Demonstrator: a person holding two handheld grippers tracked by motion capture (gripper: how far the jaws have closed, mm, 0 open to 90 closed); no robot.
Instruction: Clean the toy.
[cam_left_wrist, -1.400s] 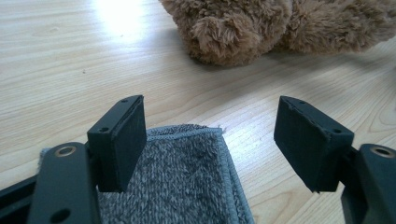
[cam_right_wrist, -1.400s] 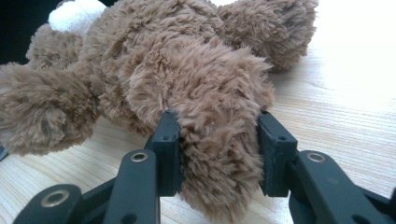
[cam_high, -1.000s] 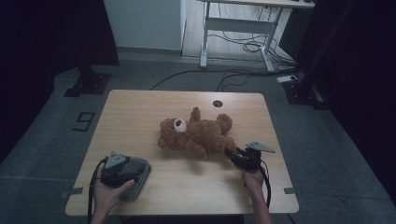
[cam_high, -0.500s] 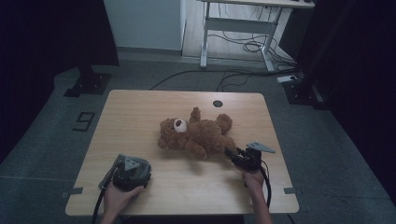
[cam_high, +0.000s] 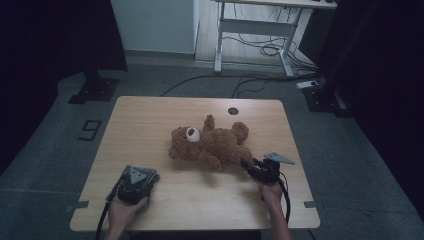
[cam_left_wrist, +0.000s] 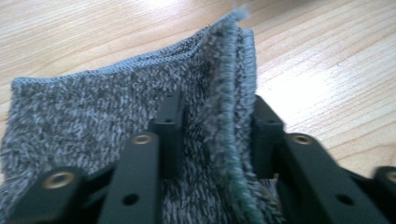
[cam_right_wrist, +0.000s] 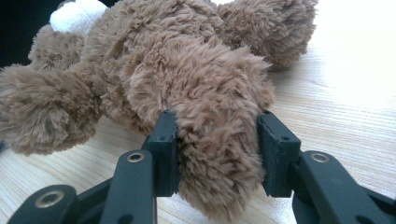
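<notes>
The brown plush teddy bear lies on its back near the middle of the light wooden table, head toward the table's left edge and legs toward the right gripper. That gripper sits at the bear's near right side, held by the person's right hand, and its jaws are clamped on one of the bear's legs: in the right gripper view the black pads press into the fur on both sides of the limb, which bulges out between and below them.

Well to the left of the bear, close to the table's near edge, the left gripper rests over a grey fluffy folded cloth. Its jaws have just been closing, and in the left gripper view they pinch a raised fold of the cloth between them, the pile squeezed up into a ridge with a stitched hem along the top. The left hand grips the tool from below.

Behind the bear, a small dark round hole sits in the tabletop near the far edge. Bare wood separates the bear from the cloth.

The bear has shaggy mid-brown fur, a white muzzle and one arm raised toward the table's far edge.
</notes>
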